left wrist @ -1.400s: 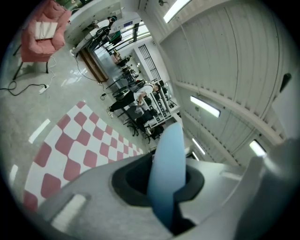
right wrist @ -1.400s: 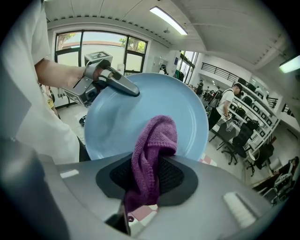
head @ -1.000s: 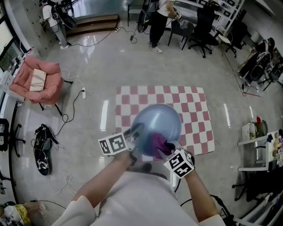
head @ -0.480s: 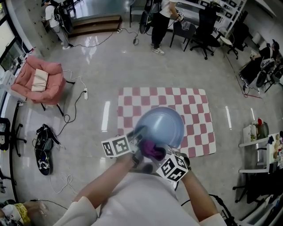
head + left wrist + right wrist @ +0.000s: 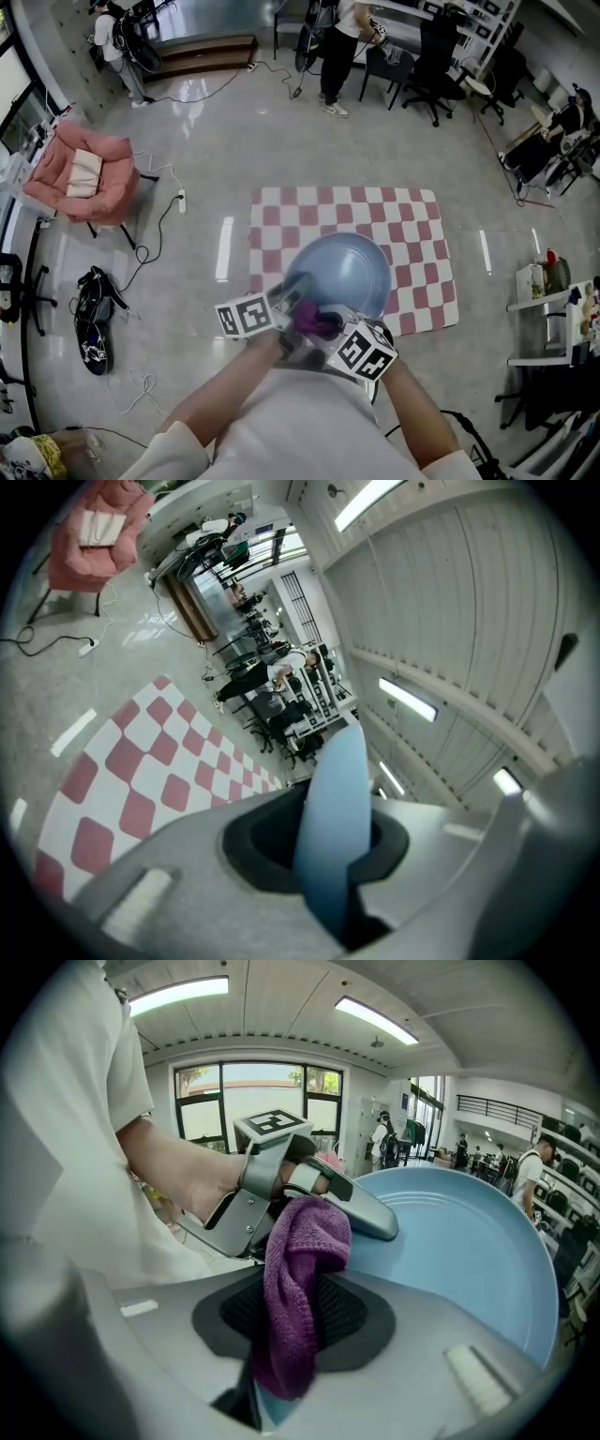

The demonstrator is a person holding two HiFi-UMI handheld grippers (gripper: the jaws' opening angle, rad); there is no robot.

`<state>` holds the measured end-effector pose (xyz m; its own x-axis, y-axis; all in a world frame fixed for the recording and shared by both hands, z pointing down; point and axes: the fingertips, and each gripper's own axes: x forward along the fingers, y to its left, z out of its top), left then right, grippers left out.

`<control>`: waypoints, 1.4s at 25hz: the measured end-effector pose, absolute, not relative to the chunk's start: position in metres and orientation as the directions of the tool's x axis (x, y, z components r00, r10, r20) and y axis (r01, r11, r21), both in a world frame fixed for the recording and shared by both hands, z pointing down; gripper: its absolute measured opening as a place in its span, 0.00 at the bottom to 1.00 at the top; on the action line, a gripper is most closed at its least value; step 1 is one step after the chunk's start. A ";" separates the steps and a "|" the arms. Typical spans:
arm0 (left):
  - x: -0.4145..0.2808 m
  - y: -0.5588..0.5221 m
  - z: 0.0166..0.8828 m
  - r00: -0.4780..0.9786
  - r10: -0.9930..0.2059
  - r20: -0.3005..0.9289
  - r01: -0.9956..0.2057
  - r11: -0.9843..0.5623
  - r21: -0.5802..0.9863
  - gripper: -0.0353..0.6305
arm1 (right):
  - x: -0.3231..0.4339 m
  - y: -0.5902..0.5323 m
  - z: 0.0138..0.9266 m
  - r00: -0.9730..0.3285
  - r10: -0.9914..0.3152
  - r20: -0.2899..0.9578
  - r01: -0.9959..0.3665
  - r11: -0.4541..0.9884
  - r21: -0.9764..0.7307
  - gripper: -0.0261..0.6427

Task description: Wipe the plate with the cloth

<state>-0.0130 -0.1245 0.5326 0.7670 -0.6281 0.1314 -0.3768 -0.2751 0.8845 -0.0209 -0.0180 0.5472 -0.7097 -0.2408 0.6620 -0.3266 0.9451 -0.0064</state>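
Jaws of the left gripper (image 5: 330, 855) clench the blue plate (image 5: 339, 270) by its rim. Right gripper (image 5: 286, 1354) jaws grasp the purple cloth (image 5: 302, 1279) at the plate's lower edge.

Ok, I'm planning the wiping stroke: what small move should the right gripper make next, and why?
Probably sweep the cloth across the plate toward its far rim. The right gripper is shut on the cloth, which sits at the plate's near edge beside the left gripper, itself clamped on the rim; most of the blue face lies beyond.
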 end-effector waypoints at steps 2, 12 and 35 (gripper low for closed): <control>-0.011 -0.123 0.531 0.773 -0.621 0.129 -0.377 -0.288 0.880 0.13 | -0.018 -0.024 0.552 -0.711 -0.242 0.660 -0.368 0.928 -0.056 0.21; -0.014 -0.120 0.530 0.771 -0.624 0.128 -0.384 -0.295 0.875 0.13 | 0.009 -0.046 0.552 -0.685 -0.320 0.655 -0.506 0.855 -0.111 0.21; -0.024 -0.102 0.530 0.767 -0.626 0.140 -0.396 -0.289 0.871 0.13 | 0.129 -0.090 0.540 -0.416 -0.625 0.661 -0.822 0.570 0.021 0.21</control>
